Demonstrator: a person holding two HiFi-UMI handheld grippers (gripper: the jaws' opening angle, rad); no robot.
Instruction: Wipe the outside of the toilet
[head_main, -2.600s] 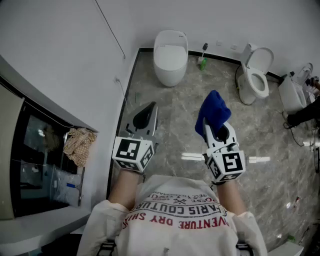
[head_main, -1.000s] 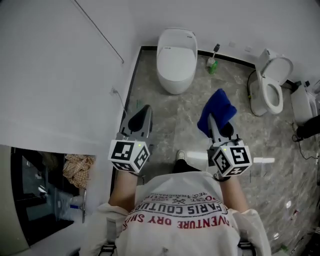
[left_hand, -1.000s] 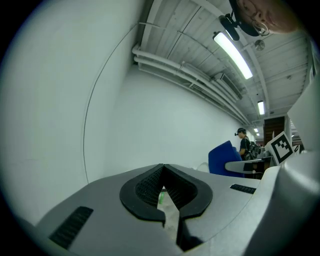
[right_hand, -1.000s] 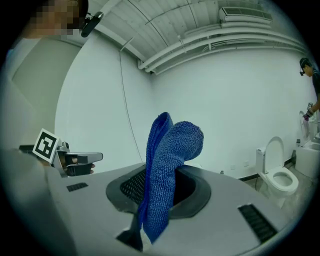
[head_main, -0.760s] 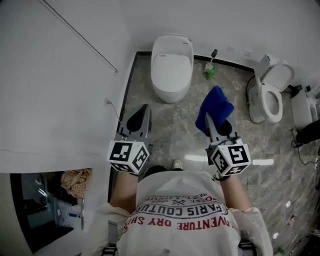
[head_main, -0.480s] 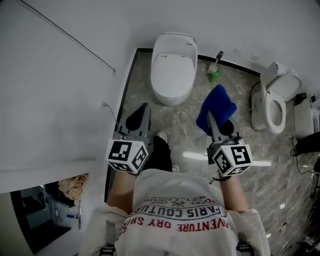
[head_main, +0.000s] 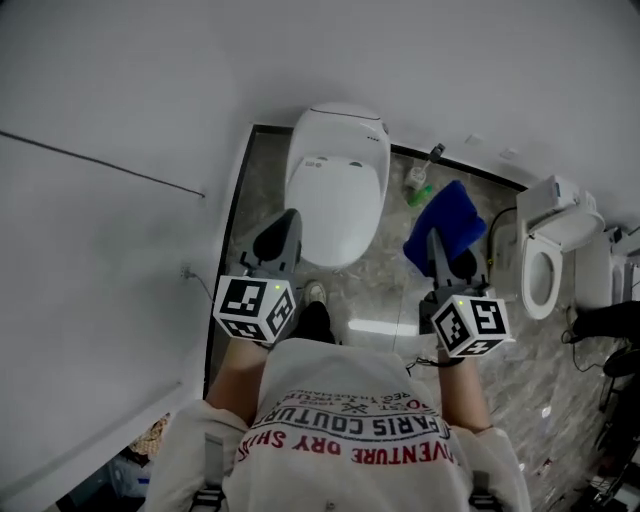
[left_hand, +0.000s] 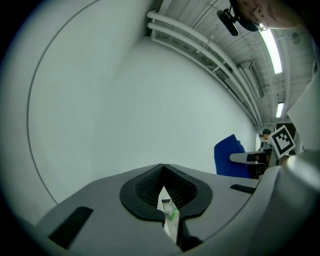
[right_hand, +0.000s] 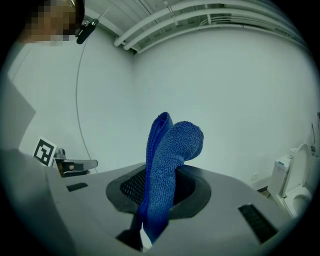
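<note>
A white toilet (head_main: 338, 195) with its lid down stands against the far wall. My left gripper (head_main: 281, 226) hovers by the bowl's front left edge, its jaws shut with nothing between them. In the left gripper view it (left_hand: 164, 186) points at the bare white wall. My right gripper (head_main: 437, 245) is shut on a folded blue cloth (head_main: 448, 226), to the right of the toilet and above the floor. In the right gripper view the cloth (right_hand: 169, 152) stands up out of the jaws (right_hand: 158, 186). The cloth (left_hand: 229, 157) also shows from the left gripper.
A second toilet (head_main: 547, 258) with its lid raised stands at the right, also seen as a toilet (right_hand: 298, 181) in the right gripper view. A green toilet brush holder (head_main: 419, 186) sits by the far wall. A white wall (head_main: 110, 230) runs along the left. My shoe (head_main: 315, 294) is on the marble floor.
I have walked forward; the closed toilet has come nearer and now lies just ahead of both grippers. The grippers keep their pose, the right one still shut on the cloth.
</note>
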